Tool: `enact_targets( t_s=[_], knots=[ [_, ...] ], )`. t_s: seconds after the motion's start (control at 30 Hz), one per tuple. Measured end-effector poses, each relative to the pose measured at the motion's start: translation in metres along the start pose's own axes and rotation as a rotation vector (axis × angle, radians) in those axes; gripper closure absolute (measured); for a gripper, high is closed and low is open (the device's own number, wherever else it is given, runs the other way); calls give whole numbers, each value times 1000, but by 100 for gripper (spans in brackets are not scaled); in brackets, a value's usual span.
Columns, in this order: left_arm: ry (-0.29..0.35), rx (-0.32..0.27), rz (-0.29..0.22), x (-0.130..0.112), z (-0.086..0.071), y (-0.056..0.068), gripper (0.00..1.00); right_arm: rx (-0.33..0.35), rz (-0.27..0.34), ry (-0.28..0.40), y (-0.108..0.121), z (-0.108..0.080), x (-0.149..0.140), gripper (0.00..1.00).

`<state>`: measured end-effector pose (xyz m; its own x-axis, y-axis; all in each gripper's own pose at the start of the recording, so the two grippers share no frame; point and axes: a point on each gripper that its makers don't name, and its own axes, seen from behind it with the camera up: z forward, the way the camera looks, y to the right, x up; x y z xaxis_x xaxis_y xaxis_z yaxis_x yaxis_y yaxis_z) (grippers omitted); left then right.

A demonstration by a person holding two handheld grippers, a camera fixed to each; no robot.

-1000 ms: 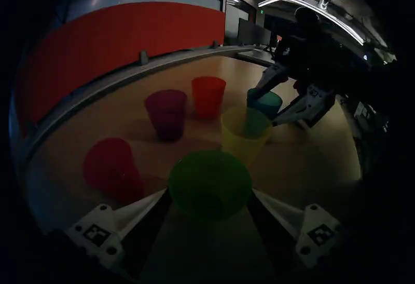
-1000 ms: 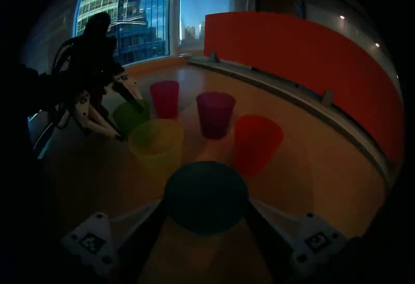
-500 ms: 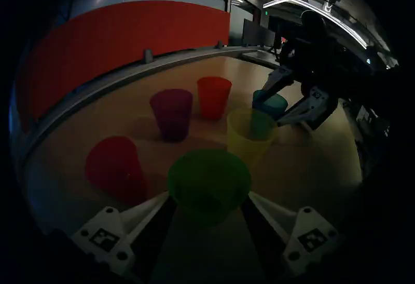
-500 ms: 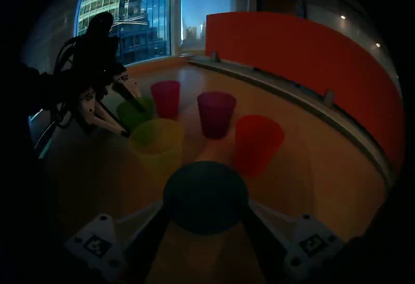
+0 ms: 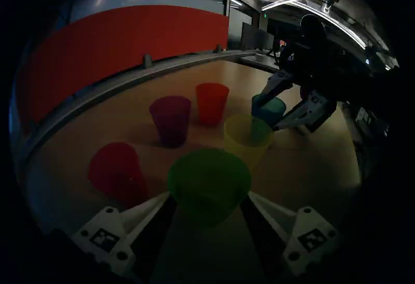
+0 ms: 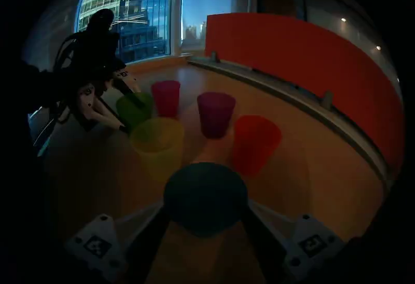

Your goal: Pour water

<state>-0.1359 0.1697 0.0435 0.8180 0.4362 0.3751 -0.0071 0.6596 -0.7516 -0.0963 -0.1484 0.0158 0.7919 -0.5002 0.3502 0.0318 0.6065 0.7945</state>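
My left claw [image 5: 208, 197] grasps a green cup [image 5: 209, 180], my right claw [image 6: 206, 205] a teal cup [image 6: 205, 193]; the yellow cup [image 5: 248, 136] stands between.

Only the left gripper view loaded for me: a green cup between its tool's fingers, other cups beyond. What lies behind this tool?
Observer: A big window onto high-rises, seen in the right gripper view behind the left tool.
Reviewer: And in that view's foreground?
Observer: A teal cup centred between the right tool's fingers, one on each side; too dark to show any water inside.
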Motion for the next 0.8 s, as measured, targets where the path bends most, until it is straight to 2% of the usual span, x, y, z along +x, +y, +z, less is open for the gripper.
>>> enact_targets(
  t_s=[0.37,0.8],
  knots=[
    [38,14,5,16,-16,4,18,-18,-2,49,-1,-26,25,12],
    [111,67,24,49,-52,6,18,-26,-10,105,-12,-63,62,12]
  ],
)
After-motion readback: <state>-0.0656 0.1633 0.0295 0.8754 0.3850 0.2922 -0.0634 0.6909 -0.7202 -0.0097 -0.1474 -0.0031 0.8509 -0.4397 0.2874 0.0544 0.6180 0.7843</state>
